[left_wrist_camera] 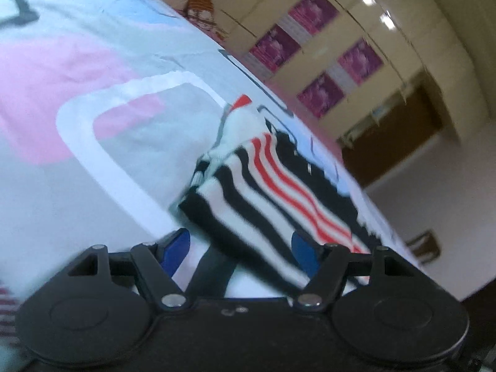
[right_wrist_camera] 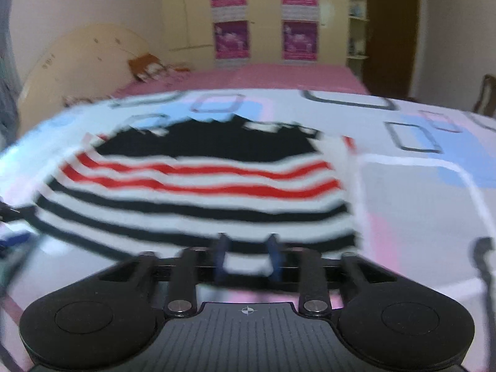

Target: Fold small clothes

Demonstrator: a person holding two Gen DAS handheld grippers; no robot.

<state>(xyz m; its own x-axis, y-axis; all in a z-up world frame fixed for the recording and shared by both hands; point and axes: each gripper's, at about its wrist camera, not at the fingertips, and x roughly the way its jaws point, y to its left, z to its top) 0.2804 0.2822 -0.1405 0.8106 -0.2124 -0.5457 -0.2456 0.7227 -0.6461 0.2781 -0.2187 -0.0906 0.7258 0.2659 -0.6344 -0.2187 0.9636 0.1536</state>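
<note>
A small striped garment (left_wrist_camera: 266,186), black, white and red, lies on a patterned bedsheet (left_wrist_camera: 93,124). In the left wrist view my left gripper (left_wrist_camera: 240,248) is open, its blue fingers (left_wrist_camera: 175,245) wide apart at the garment's near corner, which reaches between them. In the right wrist view the garment (right_wrist_camera: 198,179) lies spread flat. My right gripper (right_wrist_camera: 248,254) has its blue fingers (right_wrist_camera: 221,248) close together over the garment's near hem, with cloth between them. Both views are blurred.
The sheet (right_wrist_camera: 418,201) covers a bed with a pink cover (right_wrist_camera: 279,77) behind. A wardrobe with purple posters (right_wrist_camera: 232,15) and a brown door (right_wrist_camera: 393,31) stand at the back. A chair (right_wrist_camera: 488,93) stands at the right.
</note>
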